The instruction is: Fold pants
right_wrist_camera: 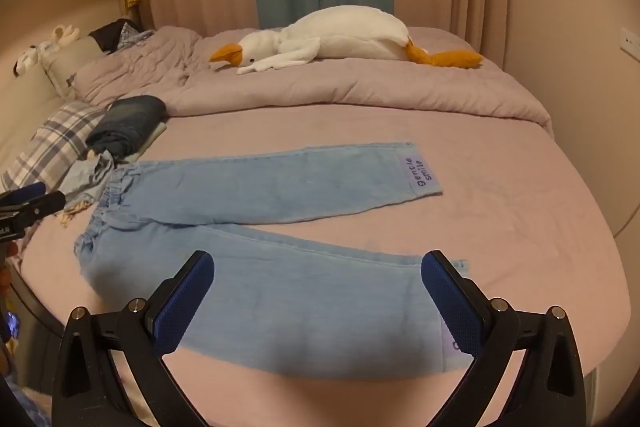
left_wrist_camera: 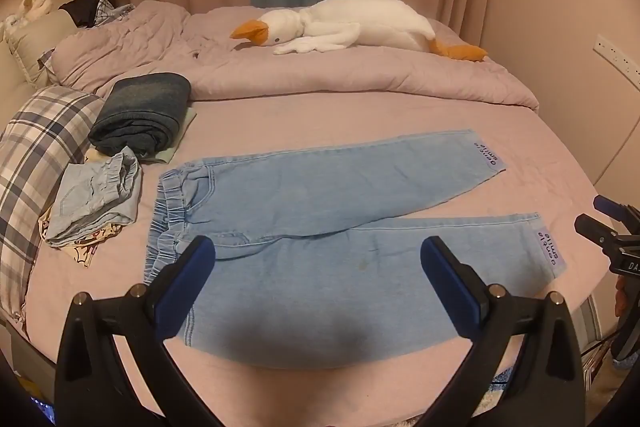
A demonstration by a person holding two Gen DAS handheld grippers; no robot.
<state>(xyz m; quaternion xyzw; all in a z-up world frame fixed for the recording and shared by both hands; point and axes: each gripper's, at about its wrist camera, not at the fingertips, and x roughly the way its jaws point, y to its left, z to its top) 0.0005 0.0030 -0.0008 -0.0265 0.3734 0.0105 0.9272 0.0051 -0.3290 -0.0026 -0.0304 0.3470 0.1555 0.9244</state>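
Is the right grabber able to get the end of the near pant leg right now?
Probably yes. The right gripper hangs wide open just above the near leg's cuff of the light blue pants, and nothing lies between them on the bed sheet.

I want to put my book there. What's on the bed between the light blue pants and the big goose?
Only bare pink sheet, then the rumpled quilt the goose lies on. Nothing else sits past the pants. Both wrist views show it.

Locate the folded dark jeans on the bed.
In the left wrist view the dark jeans sit at left on the bed, against the plaid pillow, behind the crumpled light denim pile and left of the spread blue pants.
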